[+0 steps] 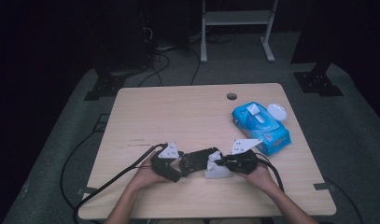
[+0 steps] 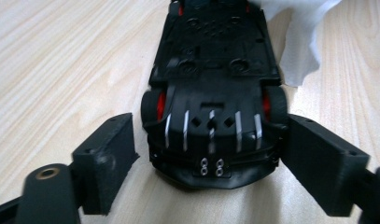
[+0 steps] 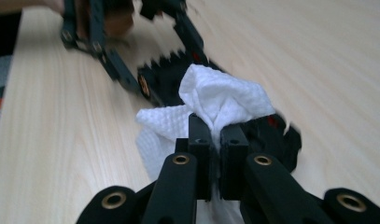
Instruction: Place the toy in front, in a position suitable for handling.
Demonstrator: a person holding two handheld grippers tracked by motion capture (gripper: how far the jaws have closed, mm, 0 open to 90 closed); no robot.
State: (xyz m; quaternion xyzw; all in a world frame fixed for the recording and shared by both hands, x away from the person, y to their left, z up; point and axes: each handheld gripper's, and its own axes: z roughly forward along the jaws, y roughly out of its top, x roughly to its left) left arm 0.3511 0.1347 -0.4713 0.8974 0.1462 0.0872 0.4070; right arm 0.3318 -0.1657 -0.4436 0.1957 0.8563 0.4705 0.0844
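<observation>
- Left claw (image 2: 211, 172) nearest, jaws apart and off the toy car (image 2: 215, 93), which lies belly-up, stretching toward twelve o'clock on the bench (image 2: 61, 56).
- Right claw (image 3: 214, 140) pinches the white wipe (image 3: 215, 100) at the car's far end.

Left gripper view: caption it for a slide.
Open left tongs flank an upside-down black toy car beside a white wipe.

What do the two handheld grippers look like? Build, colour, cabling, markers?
Both are black. The left gripper and right gripper each carry a pale grey three-cornered plate with small dark marks on top, and a black cable trails from each toward the table's near edge. The gripper views show blocky matte black fingers on linkage arms with brass-coloured pivot bushings. The forearms are bare, no sleeves in view.
</observation>
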